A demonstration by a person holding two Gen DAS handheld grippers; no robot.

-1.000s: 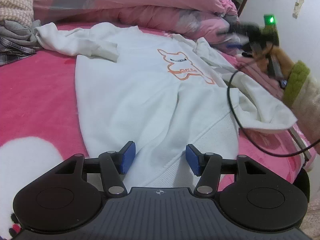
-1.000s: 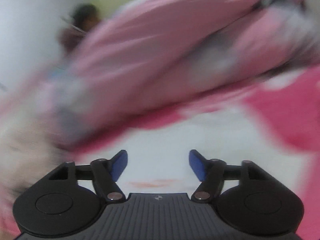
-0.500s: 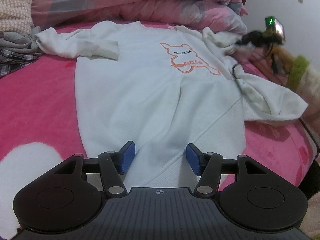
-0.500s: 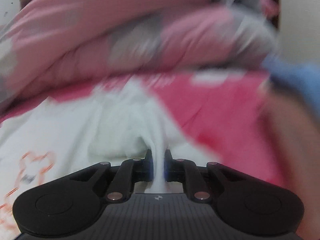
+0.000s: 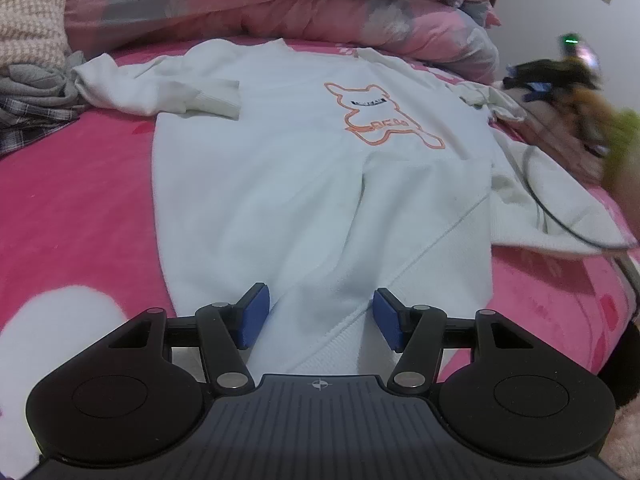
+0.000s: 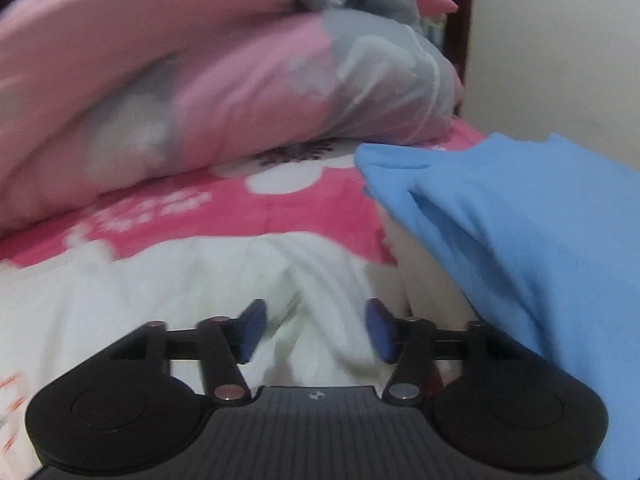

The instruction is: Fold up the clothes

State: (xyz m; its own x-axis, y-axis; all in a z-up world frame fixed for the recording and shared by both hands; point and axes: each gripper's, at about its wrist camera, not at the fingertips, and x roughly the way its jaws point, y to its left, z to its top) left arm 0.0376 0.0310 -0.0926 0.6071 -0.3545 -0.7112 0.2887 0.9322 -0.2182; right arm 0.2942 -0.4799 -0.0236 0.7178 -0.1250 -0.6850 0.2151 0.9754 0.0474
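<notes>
White sweatshirt (image 5: 280, 184) flat on pink bed (image 5: 76, 200), left claw (image 5: 319, 320) apart, right claw (image 6: 315, 330) opening

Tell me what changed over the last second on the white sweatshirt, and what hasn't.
The right gripper pinched a fold of the white sweatshirt near its right sleeve half a second ago and has let go; its jaws are opening, cloth lying loose between them. In the left view that sleeve now lies further out to the right. The left gripper stays open over the hem; the left sleeve is unchanged.
</notes>
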